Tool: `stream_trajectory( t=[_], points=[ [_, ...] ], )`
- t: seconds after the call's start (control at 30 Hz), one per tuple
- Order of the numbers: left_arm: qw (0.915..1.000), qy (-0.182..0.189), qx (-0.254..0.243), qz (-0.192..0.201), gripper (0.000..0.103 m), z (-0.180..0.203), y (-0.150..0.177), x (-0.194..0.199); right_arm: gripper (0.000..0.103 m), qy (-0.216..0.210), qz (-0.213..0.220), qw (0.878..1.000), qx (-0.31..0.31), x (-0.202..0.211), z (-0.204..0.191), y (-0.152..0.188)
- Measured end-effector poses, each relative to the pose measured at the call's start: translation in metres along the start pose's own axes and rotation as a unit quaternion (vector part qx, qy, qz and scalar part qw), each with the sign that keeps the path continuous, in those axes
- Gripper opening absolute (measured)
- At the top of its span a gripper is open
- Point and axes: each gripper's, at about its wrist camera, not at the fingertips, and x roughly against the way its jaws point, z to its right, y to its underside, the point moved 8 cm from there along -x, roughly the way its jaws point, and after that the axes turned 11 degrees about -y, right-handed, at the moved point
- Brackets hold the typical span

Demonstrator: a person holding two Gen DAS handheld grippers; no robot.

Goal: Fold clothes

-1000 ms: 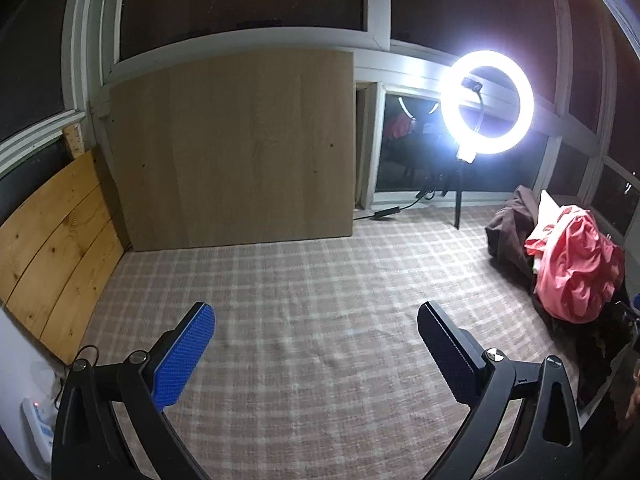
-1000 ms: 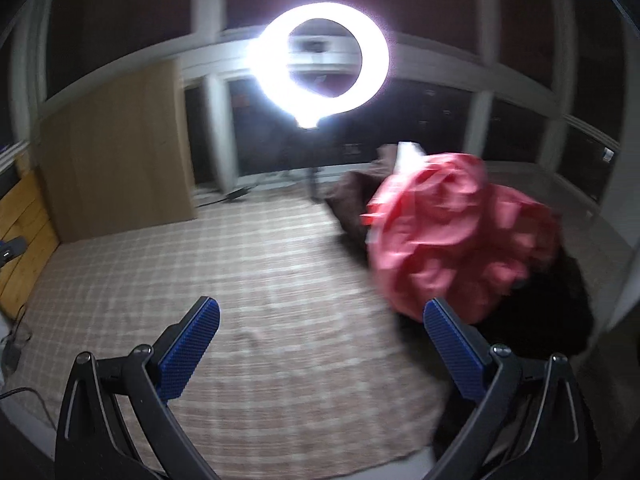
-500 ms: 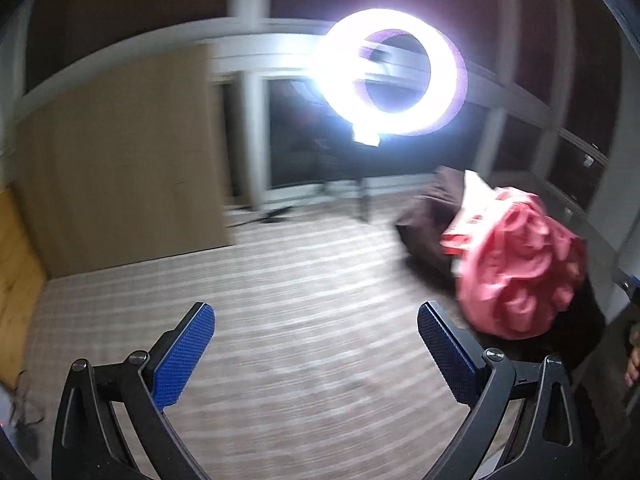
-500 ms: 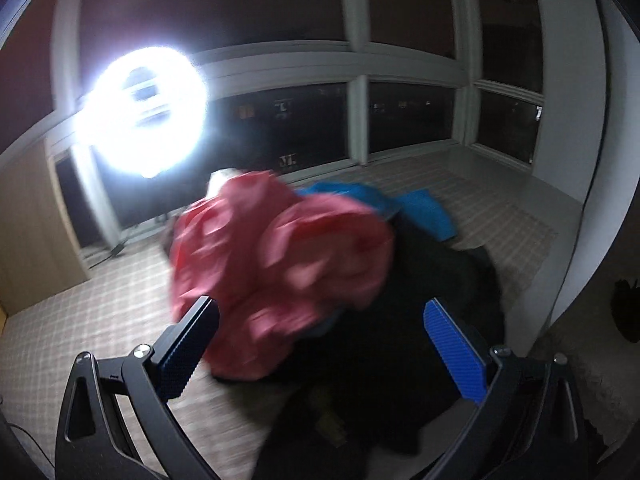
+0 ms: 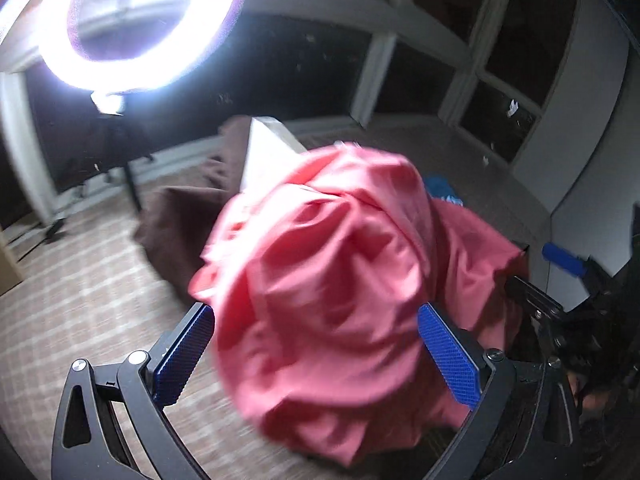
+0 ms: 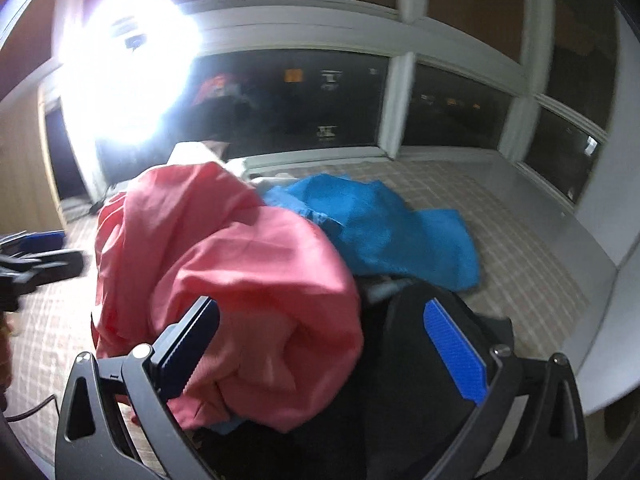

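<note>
A crumpled pink garment (image 5: 332, 280) tops a pile of clothes on the checked mat. My left gripper (image 5: 316, 356) is open, its blue pads on either side of the pink cloth and close in front of it. In the right wrist view the same pink garment (image 6: 224, 276) lies left of a blue garment (image 6: 380, 224) and over a black one (image 6: 404, 360). My right gripper (image 6: 320, 352) is open above the pink and black cloth. The right gripper also shows at the right edge of the left wrist view (image 5: 568, 280).
A bright ring light (image 5: 132, 20) on a stand is behind the pile. A brown garment (image 5: 180, 216) and a white one (image 5: 264, 152) lie at the pile's back. Checked mat (image 6: 520, 240) runs to dark windows and a white wall at the right.
Both grippers have swung right and moved in on the clothes pile. The pink garment now fills the middle of both views. Both stay open.
</note>
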Motion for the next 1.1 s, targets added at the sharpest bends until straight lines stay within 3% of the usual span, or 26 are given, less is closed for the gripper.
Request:
stream_trajectory(
  t=[0.07,0.1,0.13,0.23,0.27,0.3,0.33,0.37,0.5,0.73,0.8,0.93,1.1],
  points=[
    [0.9995,-0.015,-0.022,-0.014,0.1,0.009,0.001,-0.017,0.103,-0.004,0.0,1.0,0.021,-0.006,-0.004,-0.003],
    [0.9994,-0.014,-0.028,-0.012,0.085,0.011,0.002,-0.019,0.103,-0.011,-0.001,0.999,0.031,-0.009,-0.006,-0.005],
    [0.9994,-0.011,-0.032,-0.011,0.059,0.012,0.003,-0.02,0.103,-0.017,-0.003,0.999,0.04,-0.012,-0.007,-0.006],
    [0.9995,0.012,-0.026,-0.011,0.032,0.007,0.004,-0.014,0.101,-0.037,-0.023,0.997,0.063,-0.025,-0.012,-0.003],
    [0.9995,0.013,-0.027,-0.008,0.027,0.003,0.003,-0.009,0.083,-0.048,-0.031,0.996,0.064,-0.029,-0.014,-0.001],
    [0.9995,0.013,-0.028,-0.004,0.018,-0.002,0.001,-0.005,0.051,-0.064,-0.036,0.996,0.06,-0.031,-0.017,0.0],
    [0.9996,0.013,-0.027,0.001,0.008,-0.007,-0.001,0.002,0.03,-0.079,-0.042,0.994,0.056,-0.032,-0.02,0.001],
    [0.9996,0.016,-0.024,0.006,0.006,-0.012,-0.002,0.008,0.009,-0.09,-0.043,0.994,0.05,-0.031,-0.022,0.001],
    [0.999,0.023,-0.005,0.039,0.004,-0.044,-0.011,0.041,0.009,-0.109,-0.018,0.994,0.018,-0.01,-0.025,-0.008],
    [0.9948,0.012,0.034,0.095,0.0,-0.127,-0.014,0.102,0.008,-0.163,0.071,0.984,-0.029,0.064,-0.061,-0.051],
    [0.9931,-0.01,0.046,0.108,0.0,-0.159,-0.009,0.119,0.008,-0.171,0.089,0.981,-0.028,0.081,-0.084,-0.062],
    [0.9915,-0.043,0.054,0.11,0.0,-0.218,0.023,0.148,0.007,-0.23,0.115,0.966,-0.04,0.105,-0.143,-0.089],
    [0.9871,-0.076,0.088,0.111,0.0,-0.295,0.07,0.183,0.007,-0.274,0.114,0.954,0.038,0.106,-0.267,-0.136]
  ],
)
